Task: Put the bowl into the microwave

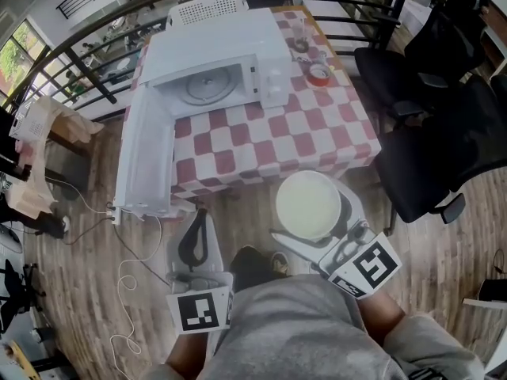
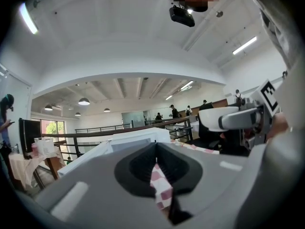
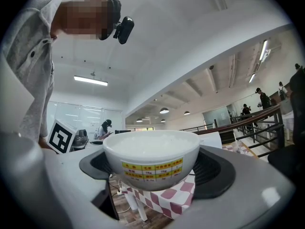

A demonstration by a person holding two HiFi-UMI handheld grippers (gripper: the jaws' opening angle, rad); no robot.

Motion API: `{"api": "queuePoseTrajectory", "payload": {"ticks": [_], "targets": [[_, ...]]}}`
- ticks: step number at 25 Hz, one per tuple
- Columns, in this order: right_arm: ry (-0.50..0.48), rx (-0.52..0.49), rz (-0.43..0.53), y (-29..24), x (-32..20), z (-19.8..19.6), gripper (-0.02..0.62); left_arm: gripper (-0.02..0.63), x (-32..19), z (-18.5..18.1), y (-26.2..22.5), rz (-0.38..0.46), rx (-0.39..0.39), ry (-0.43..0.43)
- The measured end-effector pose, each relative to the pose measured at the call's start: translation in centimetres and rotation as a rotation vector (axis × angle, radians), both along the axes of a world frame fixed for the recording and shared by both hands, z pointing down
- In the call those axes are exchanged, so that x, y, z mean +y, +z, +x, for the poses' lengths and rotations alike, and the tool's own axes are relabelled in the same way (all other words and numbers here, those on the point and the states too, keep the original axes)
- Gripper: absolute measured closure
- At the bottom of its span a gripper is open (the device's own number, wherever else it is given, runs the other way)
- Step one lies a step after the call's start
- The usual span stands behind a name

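1. The right hand-held gripper (image 1: 314,228) is clenched on the white bowl (image 1: 307,203). Its two jaws press the bowl's opposite sides, and the bowl sits upright with its rim level. The bowl is in the air just short of the bench's near edge, not resting on anything.
2. The left hand-held gripper (image 1: 195,241) is lower and to the left. Its jaws are closed together with nothing between them.
3. The microwave (image 1: 261,42) stands on the checkered bench (image 1: 317,125), ahead of the right hand-held gripper and off to its left. The cavity faces the person, and the glass turntable (image 1: 209,85) can be seen inside.
4. The open door (image 1: 146,161) swings out toward the person on the cavity's left. It is straight ahead of the left hand-held gripper and well left of the bowl, so I judge the path from bowl to cavity to be clear.
5. The coming move depends on carrying the bowl forward and leftward over the bench edge. The bowl is round, so it needs no turning, only keeping level. The right hand-held gripper already holds it, and the left one is nearer the door.
6. Count: two hand-held grippers, one bowl, one microwave, one turntable, one door. Beyond the microwave's right side are a red-rimmed round thing (image 1: 318,74) and a clear cup (image 1: 299,29).
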State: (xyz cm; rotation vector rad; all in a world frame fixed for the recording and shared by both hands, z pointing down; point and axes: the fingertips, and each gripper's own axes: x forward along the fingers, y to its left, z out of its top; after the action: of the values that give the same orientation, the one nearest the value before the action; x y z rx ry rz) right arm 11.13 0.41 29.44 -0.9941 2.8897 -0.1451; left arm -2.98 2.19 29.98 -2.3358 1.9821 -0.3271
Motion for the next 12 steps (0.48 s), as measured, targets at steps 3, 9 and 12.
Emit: {"api": "queuePoseTrajectory", "payload": {"ticks": [3,9,12], "targets": [[0.000,0.000,-0.010,0.1,-0.1,-0.1,0.095,0.595,-0.3,-0.3,-0.1,0.018,-0.006,-0.002],[-0.004,0.007,-0.010,0.1,-0.6,-0.5,0.095,0.595,-0.9,-0.2,0.1,0.002,0.000,0.008],[-0.003,0.009,-0.010,0.0,-0.9,-0.5,0.095,0.595,-1.2,0.1,0.3,-0.007,0.001,0.019]]}}
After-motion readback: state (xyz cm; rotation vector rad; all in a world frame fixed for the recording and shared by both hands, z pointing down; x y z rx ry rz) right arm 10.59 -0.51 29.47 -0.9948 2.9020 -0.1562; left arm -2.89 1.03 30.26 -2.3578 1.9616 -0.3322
